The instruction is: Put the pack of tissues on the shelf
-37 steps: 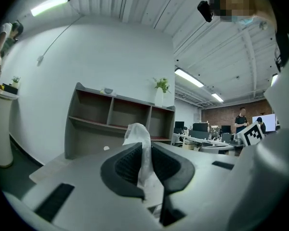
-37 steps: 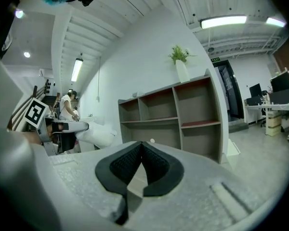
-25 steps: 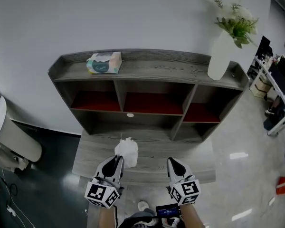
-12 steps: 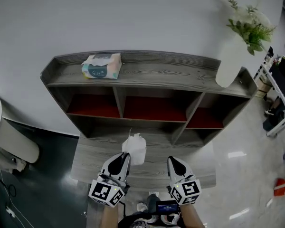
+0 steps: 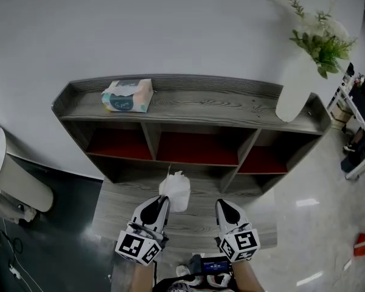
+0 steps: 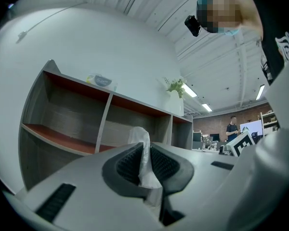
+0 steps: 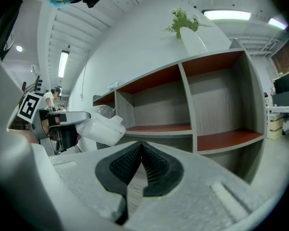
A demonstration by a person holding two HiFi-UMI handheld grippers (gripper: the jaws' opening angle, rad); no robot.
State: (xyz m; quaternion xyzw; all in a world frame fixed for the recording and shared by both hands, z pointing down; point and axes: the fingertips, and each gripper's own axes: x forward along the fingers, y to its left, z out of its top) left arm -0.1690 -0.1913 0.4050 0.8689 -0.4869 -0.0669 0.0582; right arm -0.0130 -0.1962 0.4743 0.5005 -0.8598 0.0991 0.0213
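Head view, looking steeply down: a grey wooden shelf unit [image 5: 219, 102] stands against a white wall. The pack of tissues [image 5: 126, 95] lies on its top board, near the left end. A white vase [image 5: 295, 90] holding green sprigs [image 5: 322, 38] stands at the right end. Below, the left gripper [image 5: 160, 202] has its jaws pinched on a crumpled white sheet [image 5: 176, 187], seemingly a single tissue, held upright before the open compartments. The right gripper [image 5: 222, 204] is beside it, jaws closed together with nothing between them.
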